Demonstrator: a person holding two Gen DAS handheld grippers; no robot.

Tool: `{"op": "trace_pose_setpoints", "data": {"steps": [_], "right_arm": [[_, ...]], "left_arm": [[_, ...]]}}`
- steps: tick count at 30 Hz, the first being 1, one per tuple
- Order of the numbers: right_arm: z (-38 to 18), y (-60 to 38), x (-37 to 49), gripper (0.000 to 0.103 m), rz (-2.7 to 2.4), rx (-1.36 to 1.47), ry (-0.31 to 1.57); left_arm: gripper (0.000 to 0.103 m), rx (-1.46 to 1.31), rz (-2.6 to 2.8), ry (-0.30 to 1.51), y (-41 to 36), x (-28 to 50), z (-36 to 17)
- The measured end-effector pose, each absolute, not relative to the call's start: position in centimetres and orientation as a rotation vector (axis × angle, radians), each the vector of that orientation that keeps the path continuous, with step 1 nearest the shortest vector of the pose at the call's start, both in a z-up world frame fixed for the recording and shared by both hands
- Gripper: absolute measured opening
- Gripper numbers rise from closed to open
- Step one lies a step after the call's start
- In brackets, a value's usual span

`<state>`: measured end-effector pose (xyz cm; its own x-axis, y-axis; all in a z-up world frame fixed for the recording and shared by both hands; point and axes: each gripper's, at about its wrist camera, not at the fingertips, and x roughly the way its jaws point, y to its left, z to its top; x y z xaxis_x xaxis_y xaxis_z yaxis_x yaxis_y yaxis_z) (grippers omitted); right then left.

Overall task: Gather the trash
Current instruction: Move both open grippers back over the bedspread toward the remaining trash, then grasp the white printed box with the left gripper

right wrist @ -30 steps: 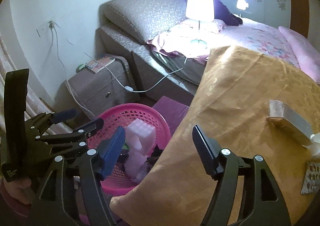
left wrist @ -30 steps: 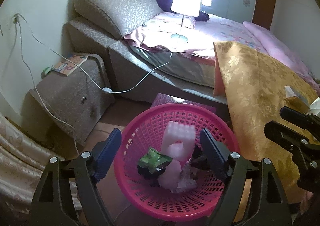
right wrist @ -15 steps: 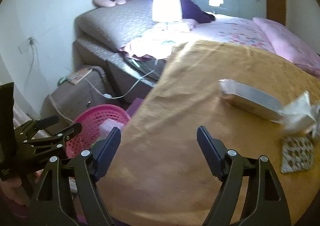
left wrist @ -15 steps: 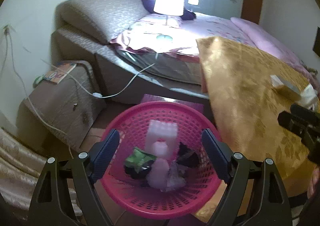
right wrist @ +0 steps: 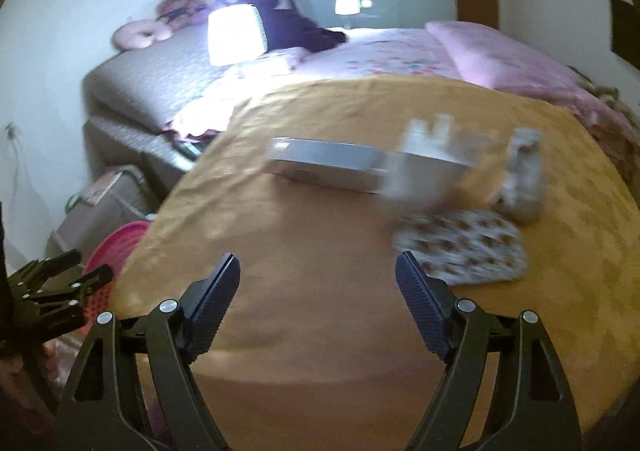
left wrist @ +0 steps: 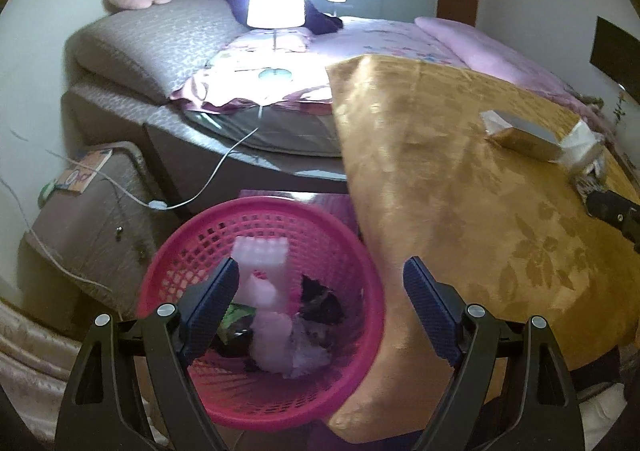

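A pink mesh basket (left wrist: pixel 192 251) stands on the floor beside the table with the gold cloth (left wrist: pixel 440 203). In it lie white foam pieces (left wrist: pixel 260 255), a green wrapper (left wrist: pixel 236 315) and a dark wrapper (left wrist: pixel 320 299). My left gripper (left wrist: pixel 320 291) hangs open above the basket with nothing between its fingers. My right gripper (right wrist: pixel 318 291) is open and empty over the gold cloth (right wrist: pixel 304 235). Ahead of it, motion-blurred, lie a patterned wrapper (right wrist: pixel 460 251), a flat grey box (right wrist: pixel 328 165), white crumpled paper (right wrist: pixel 424 171) and a crumpled scrap (right wrist: pixel 520 179).
Behind the table is a bed (left wrist: pixel 380 35) with a lit lamp (left wrist: pixel 276 3) on it. A grey nightstand (left wrist: pixel 88 211) with a book and a white cable (left wrist: pixel 224 159) stands left of the basket. The left gripper (right wrist: pixel 52 291) shows at the right view's left edge.
The right gripper has swung right from the basket to over the table, and its jaws have widened. The left gripper has drifted right, so the basket now sits lower left in its view.
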<state>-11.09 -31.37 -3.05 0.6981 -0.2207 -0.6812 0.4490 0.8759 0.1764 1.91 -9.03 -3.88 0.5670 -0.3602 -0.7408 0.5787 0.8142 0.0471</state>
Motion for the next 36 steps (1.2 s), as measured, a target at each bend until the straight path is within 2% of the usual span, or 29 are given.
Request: {"op": "trace_pose_setpoints", "data": {"steps": [16, 36], "right_arm": [[-4.9, -36.7, -16.6, 0.079, -0.566, 0.384, 0.7], [-6.1, -38.7, -18.1, 0.08, -0.583, 0.429, 0.708]], "left_arm": [[0.081, 0.432, -0.729, 0.735, -17.1, 0.6, -3.1], [0.081, 0.661, -1.107, 0.586, -31.1, 0.3, -2.5]]}}
